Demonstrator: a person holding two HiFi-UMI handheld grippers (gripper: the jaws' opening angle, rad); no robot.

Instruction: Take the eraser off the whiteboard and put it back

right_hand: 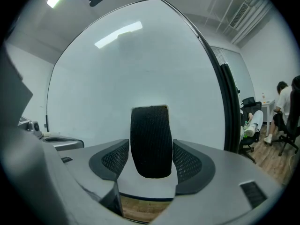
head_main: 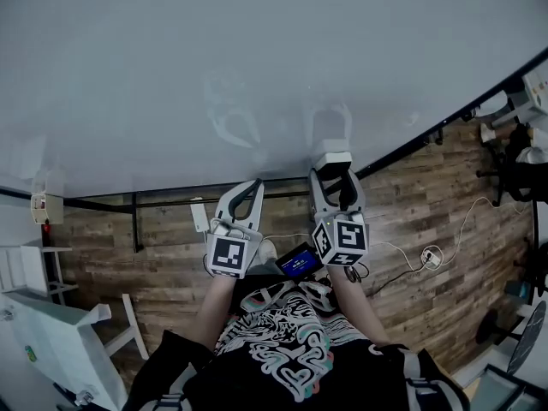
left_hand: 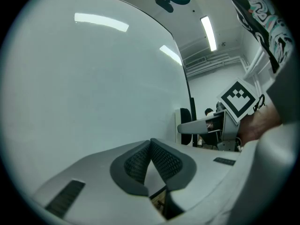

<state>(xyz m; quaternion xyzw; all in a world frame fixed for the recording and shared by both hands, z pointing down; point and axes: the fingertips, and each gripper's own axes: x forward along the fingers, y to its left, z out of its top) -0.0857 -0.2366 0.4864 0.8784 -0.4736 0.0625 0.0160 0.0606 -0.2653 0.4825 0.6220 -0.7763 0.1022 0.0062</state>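
The whiteboard (head_main: 257,58) fills the upper head view and stands close ahead in both gripper views. The eraser (right_hand: 150,135), with a black felt face and a white back (head_main: 332,158), sits on the board. My right gripper (right_hand: 151,149) has a jaw on either side of it. A thin gap shows at each pad, so the jaws are open around it. Beside it to the left, my left gripper (head_main: 248,188) points at the bare board (left_hand: 84,78). Its pads (left_hand: 161,158) meet at the tips with nothing between them.
A black frame bar (head_main: 411,139) runs along the board's lower edge above a wooden floor (head_main: 411,221). Cables and a socket (head_main: 431,255) lie on the floor at the right. White furniture (head_main: 51,332) stands at the lower left. Office chairs and a seated person (right_hand: 283,111) are at the right.
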